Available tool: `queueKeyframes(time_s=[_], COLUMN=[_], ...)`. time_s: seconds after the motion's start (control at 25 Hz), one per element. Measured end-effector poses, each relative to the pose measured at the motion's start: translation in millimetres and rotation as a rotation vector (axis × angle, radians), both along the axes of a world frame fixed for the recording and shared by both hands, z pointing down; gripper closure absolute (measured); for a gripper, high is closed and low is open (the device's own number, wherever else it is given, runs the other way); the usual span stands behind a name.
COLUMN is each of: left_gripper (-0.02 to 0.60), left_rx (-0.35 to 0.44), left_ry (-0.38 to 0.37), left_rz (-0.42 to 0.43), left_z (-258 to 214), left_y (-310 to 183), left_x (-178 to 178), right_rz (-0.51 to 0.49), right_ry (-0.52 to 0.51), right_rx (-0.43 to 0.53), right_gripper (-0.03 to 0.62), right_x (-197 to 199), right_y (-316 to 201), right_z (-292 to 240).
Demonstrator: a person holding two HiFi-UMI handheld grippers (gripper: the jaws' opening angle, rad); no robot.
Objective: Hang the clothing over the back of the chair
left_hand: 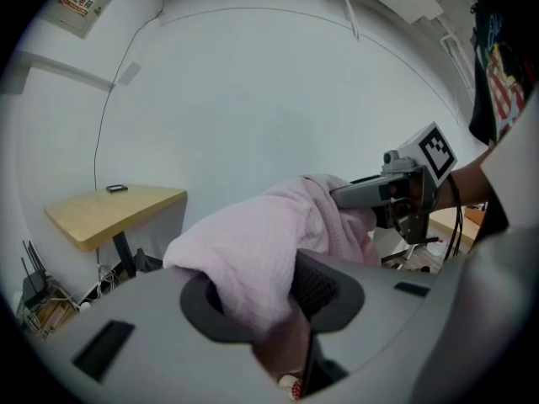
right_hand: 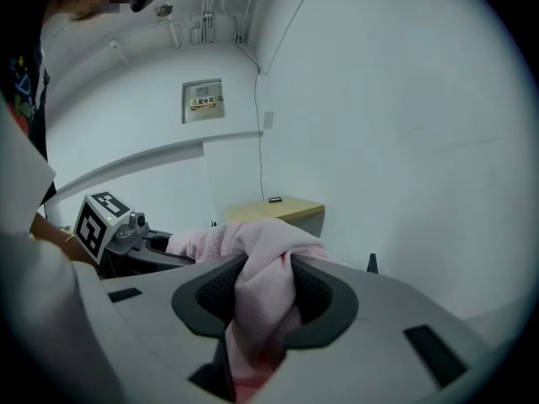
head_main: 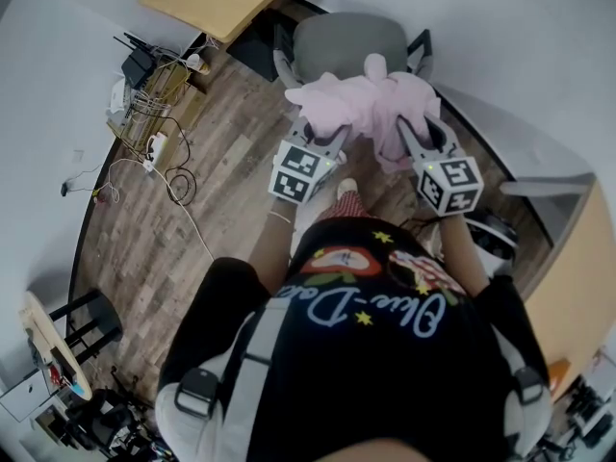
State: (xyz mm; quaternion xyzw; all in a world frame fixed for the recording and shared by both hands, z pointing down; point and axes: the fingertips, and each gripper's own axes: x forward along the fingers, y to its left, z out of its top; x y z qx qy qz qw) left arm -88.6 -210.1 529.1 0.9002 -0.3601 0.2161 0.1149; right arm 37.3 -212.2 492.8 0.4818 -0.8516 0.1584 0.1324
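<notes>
Pink fuzzy knit clothing, softly bunched.

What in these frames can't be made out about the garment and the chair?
The grey chair: head view, near part hidden by the pink garment; contact between them unclear.
The garment's shape: bunched up in every view, type unreadable.
The wall notice: right gripper view, print too small.
</notes>
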Motion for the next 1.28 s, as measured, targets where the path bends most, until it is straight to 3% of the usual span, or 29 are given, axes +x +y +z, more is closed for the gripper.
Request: queueKeyframes(time_s=[0.16, 0.48, 0.8, 1.28], left_gripper=[0.483, 0.469, 0.414, 0.388], left_rx=[-0.012, -0.044, -0.119, -0.128], left_ry=[-0.044, -0.044, -0.043, -0.081], left_rz=[-0.015, -0.060, -0.100, -0.200], left_z=[13.4, 28.5, 37.1, 37.7], left_y=[-3.9, -7.3, 4.9, 22.3], left_x=[-1.3, 0.9, -12.4, -46.6], right_rz=[0.014, 0.048, 0.090, 0.106], right_ry=[0.006, -0.016, -0.027, -0.025], right_rx=[-0.031, -0.058, -0.132, -0.186], right_gripper=[0.477, 0.477, 0.427, 0.401], right_x=[1.5, 8.3, 16.2, 33.9], right_y=[-5.5, -8.3, 1.3, 22.7], right_z=[19.0, 42.2, 55.8, 65.5])
